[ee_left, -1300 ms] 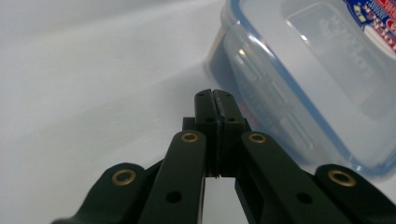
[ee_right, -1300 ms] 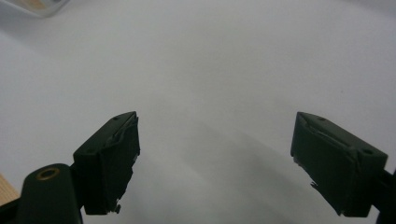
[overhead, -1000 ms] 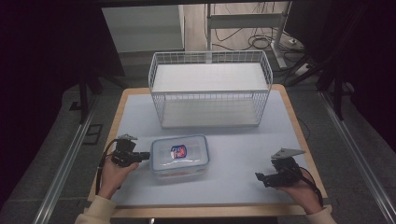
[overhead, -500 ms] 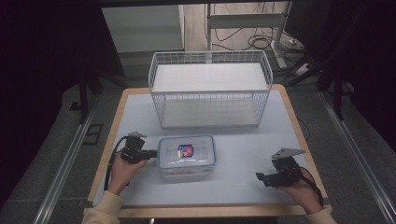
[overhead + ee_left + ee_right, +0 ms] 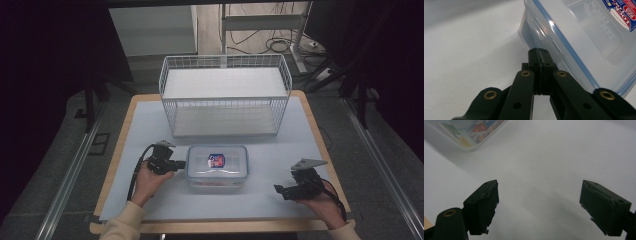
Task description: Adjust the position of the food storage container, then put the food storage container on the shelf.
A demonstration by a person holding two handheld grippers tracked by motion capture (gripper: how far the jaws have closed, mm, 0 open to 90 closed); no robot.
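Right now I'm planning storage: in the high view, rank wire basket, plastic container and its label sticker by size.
1. wire basket
2. plastic container, nearer the camera yet clearly smaller
3. label sticker

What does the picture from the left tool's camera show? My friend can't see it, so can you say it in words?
The left tool, its two black jaws shut together, has its tip at the side of a clear plastic box with a blue-rimmed lid. A red, white and blue label sits on the lid, and the box stands on a white table.

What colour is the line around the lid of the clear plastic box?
Blue, on the clear plastic box's lid; the left gripper view shows it best.
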